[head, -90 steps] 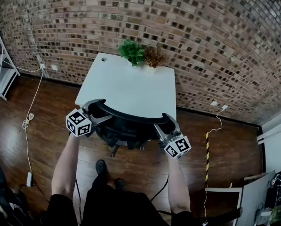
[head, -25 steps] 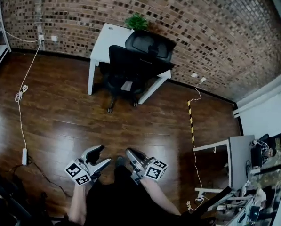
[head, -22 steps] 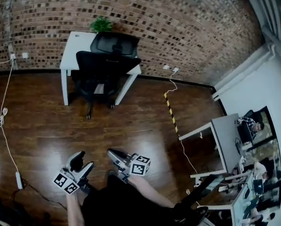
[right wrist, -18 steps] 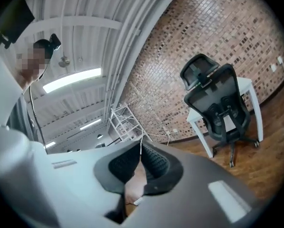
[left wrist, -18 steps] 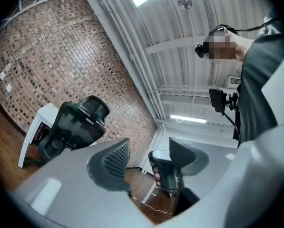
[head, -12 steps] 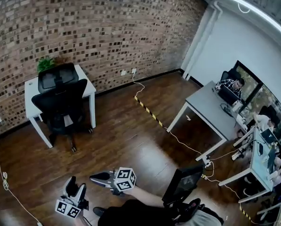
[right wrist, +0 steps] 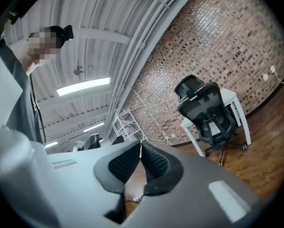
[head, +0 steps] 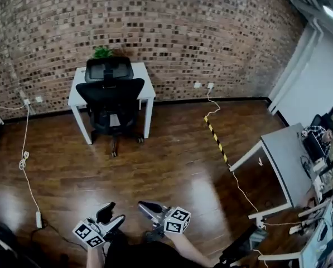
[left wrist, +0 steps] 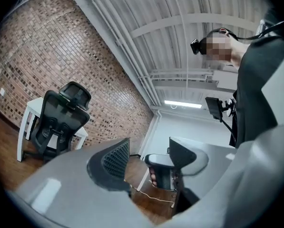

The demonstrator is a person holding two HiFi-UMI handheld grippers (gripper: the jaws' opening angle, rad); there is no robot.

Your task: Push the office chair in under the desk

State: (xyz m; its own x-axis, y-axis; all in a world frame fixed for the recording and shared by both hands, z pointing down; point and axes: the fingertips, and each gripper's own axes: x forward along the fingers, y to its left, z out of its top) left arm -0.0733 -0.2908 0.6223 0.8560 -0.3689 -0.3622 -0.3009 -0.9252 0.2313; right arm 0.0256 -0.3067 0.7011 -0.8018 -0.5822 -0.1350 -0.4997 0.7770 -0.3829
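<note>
Head view, office chair [head: 110,91] tucked under white desk [head: 148,86]

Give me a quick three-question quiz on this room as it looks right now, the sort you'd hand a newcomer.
1. True or false: the office chair stands right at the white desk, by the brick wall.
2. What sits on the desk behind the chair's headrest? A) a green plant B) a laptop C) a lamp
3. Which has its jaws apart with nothing between them: the left gripper or the right gripper?

Key: 1. True. 2. A. 3. The left gripper; the right one's jaws are pressed together, holding nothing.
</note>
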